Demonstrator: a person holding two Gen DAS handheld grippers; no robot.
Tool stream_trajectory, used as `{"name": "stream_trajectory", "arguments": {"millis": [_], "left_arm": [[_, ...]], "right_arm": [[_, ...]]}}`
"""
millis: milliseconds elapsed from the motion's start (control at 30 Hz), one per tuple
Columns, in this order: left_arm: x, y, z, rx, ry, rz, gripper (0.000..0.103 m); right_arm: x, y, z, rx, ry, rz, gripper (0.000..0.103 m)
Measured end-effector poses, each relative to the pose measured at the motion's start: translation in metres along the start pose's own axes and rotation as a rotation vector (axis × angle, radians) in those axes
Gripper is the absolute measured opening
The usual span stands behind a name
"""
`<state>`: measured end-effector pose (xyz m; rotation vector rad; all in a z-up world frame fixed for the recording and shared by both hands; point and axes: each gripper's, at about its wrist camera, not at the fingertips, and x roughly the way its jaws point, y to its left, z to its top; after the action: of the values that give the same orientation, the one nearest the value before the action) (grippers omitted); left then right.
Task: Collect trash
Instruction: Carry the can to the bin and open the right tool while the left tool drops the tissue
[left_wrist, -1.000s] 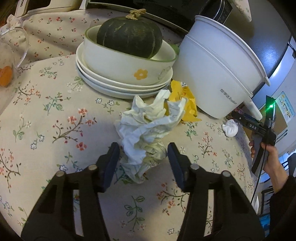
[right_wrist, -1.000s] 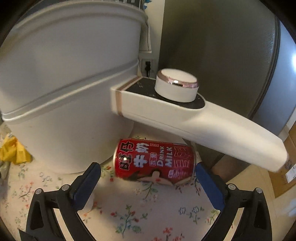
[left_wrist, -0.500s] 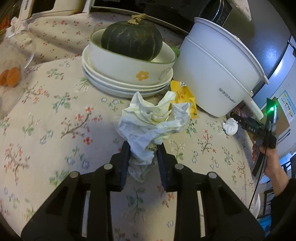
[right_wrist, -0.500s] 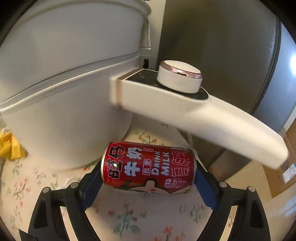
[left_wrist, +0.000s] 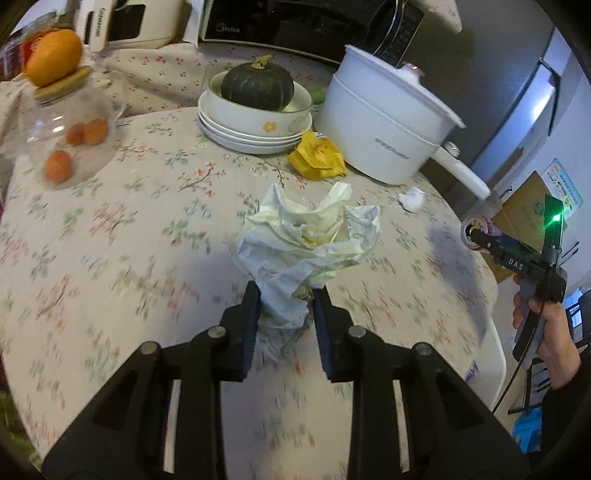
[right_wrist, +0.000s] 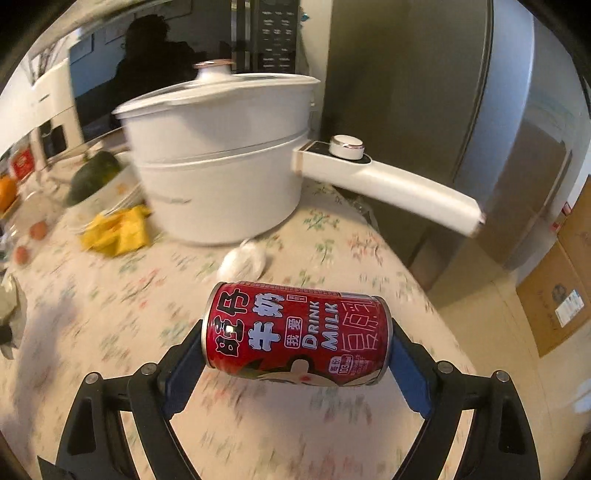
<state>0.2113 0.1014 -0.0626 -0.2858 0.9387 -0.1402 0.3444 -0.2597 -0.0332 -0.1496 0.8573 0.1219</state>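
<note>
Both hand-held grippers angled down: left (left_wrist: 284, 306) pinching crumpled paper (left_wrist: 306, 243), right (right_wrist: 297, 343) clamping seemingly lifted can (right_wrist: 295, 336).

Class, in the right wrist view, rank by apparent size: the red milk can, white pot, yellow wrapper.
1. white pot
2. red milk can, enlarged by nearness to the camera
3. yellow wrapper

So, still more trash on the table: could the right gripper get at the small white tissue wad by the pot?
Probably not yet: the right gripper is full, shut on the red milk can; the small white tissue wad itself lies uncovered.
</note>
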Motion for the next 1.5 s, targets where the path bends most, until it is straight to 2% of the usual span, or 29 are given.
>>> {"name": "stream_trajectory", "arguments": {"millis": [100, 300, 533, 767, 1133, 1333, 1500], "left_arm": [[-0.025, -0.002, -0.014, -0.007, -0.007, -0.009, 0.03], [-0.074, -0.011, -0.04, -0.011, -0.035, -0.017, 0.03], [-0.102, -0.012, -0.058, -0.055, -0.055, -0.063, 0.03], [-0.11, -0.028, -0.066, -0.05, -0.049, -0.104, 0.03], [-0.088, -0.081, -0.065, 0.028, 0.006, -0.176, 0.03], [-0.073, -0.119, -0.07, 0.1, 0.048, -0.207, 0.03], [-0.059, -0.15, -0.077, 0.159, 0.08, -0.227, 0.03]], "right_arm": [[-0.036, 0.016, -0.025, -0.008, 0.008, 0.002, 0.091], [-0.098, 0.041, -0.048, -0.017, -0.024, 0.041, 0.091], [-0.154, 0.048, -0.078, 0.031, -0.043, 0.104, 0.091], [-0.167, 0.036, -0.102, 0.072, 0.01, 0.083, 0.091], [-0.183, 0.015, -0.115, 0.066, 0.029, 0.04, 0.091], [-0.186, -0.02, -0.132, 0.137, 0.081, 0.027, 0.091], [-0.186, -0.061, -0.15, 0.221, 0.13, -0.018, 0.091]]}}
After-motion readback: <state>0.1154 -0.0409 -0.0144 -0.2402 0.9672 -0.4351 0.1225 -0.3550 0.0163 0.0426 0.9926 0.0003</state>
